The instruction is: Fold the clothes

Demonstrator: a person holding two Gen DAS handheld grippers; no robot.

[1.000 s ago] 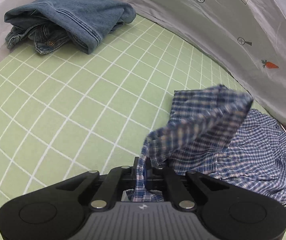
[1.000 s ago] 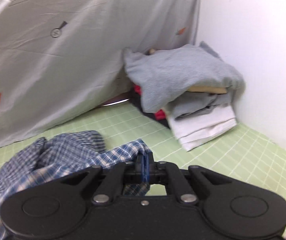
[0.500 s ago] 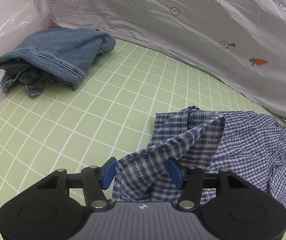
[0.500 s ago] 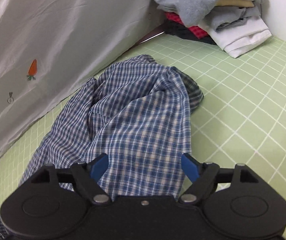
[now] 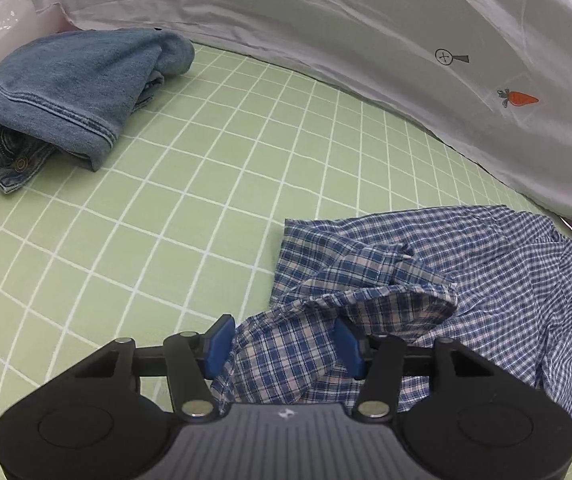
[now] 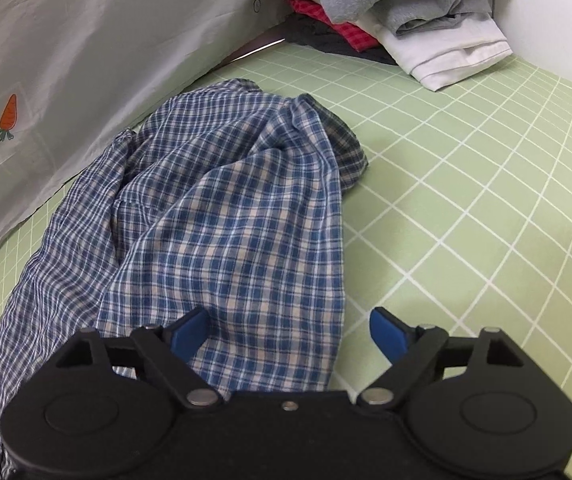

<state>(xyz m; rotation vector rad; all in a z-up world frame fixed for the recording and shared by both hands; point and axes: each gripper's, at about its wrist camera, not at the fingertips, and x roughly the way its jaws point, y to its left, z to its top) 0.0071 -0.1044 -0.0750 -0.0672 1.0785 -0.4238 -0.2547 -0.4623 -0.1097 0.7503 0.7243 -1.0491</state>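
My checked shirt [image 5: 465, 280] lies rumpled on the green grid mat [image 5: 206, 184], near the grey sheet [image 5: 325, 32]. My left gripper [image 5: 284, 342] and right gripper [image 6: 291, 334] both gape, straddling loose cloth. Open mat lies left; folded jeans [image 5: 62, 92] far left. The sheet reads "LOOK HERE".

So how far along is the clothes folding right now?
Early. The denim garment and the corner pile sit aside. The plaid shirt lies rumpled on the green mat, unfolded; left gripper and right gripper both hang open over it.
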